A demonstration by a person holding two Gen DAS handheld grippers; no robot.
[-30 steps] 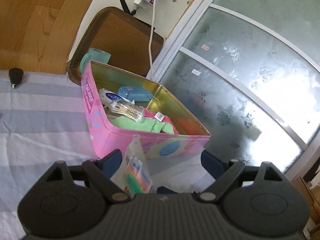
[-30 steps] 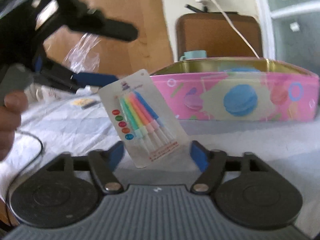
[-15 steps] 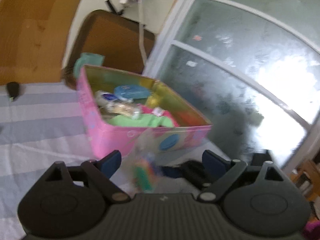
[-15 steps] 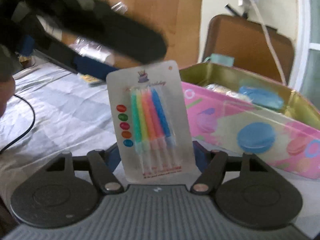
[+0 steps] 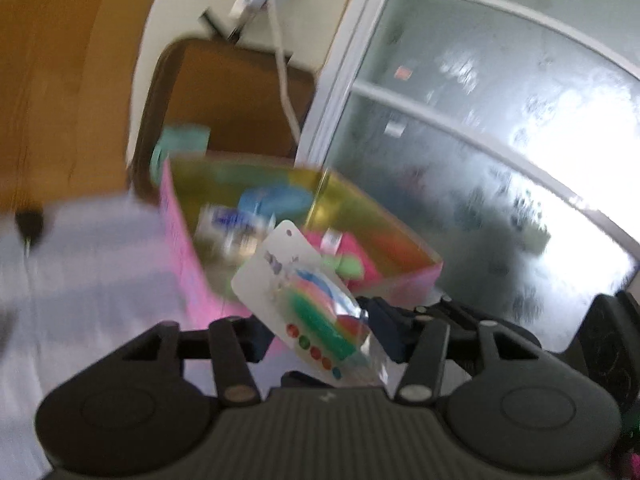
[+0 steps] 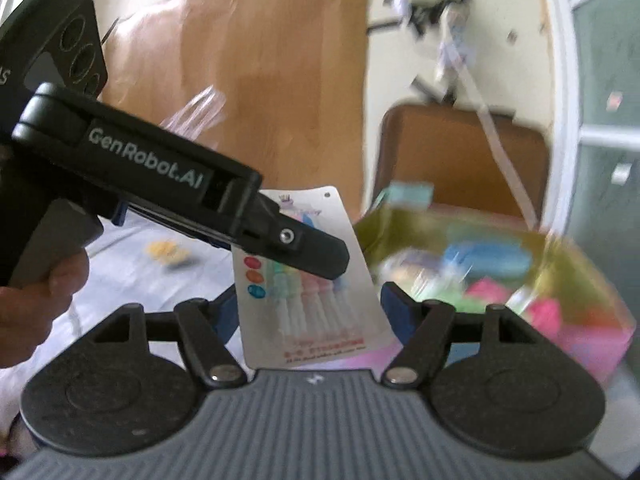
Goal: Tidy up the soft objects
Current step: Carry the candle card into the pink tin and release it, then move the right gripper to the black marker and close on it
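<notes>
Left gripper (image 5: 320, 330) (just closing) pinches candle pack (image 5: 308, 300) above tin (image 5: 180, 240).

A white card of rainbow-coloured birthday candles under clear blister plastic (image 6: 308, 280) stands nearly upright above the pale cloth, tilted, coloured dots down its left edge. Just behind it to the right sits the open pink rectangular tin with a gold inside (image 5: 180, 232), holding blurred soft pink and green cloths.
</notes>
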